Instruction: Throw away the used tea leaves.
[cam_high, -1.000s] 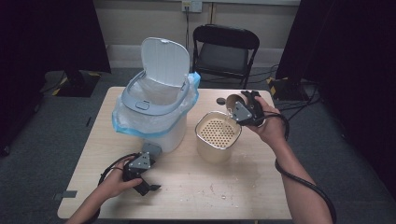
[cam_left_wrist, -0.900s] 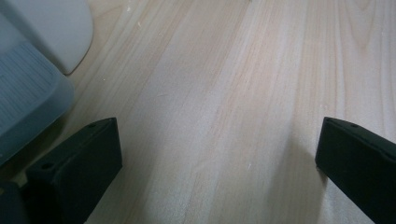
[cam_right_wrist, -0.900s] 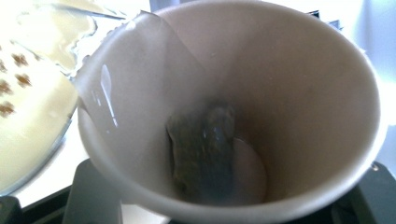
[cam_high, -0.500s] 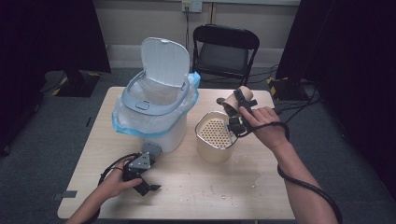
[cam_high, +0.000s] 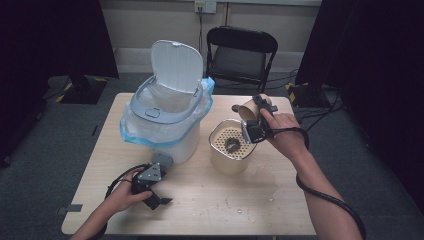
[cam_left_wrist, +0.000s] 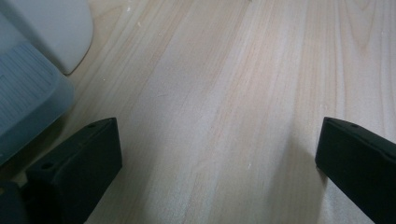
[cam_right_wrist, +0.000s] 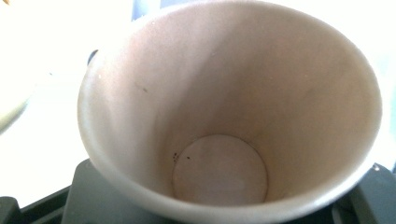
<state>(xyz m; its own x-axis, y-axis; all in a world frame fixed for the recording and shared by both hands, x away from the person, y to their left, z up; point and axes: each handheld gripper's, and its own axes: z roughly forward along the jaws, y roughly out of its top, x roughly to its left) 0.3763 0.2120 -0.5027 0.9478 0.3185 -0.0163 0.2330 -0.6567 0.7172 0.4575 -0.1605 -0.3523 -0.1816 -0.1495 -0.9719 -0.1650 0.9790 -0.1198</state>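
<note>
- Cup — from the high view, you've tipped it on its side in your right gripper, above the far rim of the strainer pot; a dark clump that wasn't there a second ago now lies on the perforated insert. Likely the pour is done.
- Left gripper view: your left gripper rests on the table, jaws wide and empty, well left of the pot beside the bin.
- Right gripper view: the cup's inside is nearly clean — a few specks left; the jaws clamp its rim.
</note>
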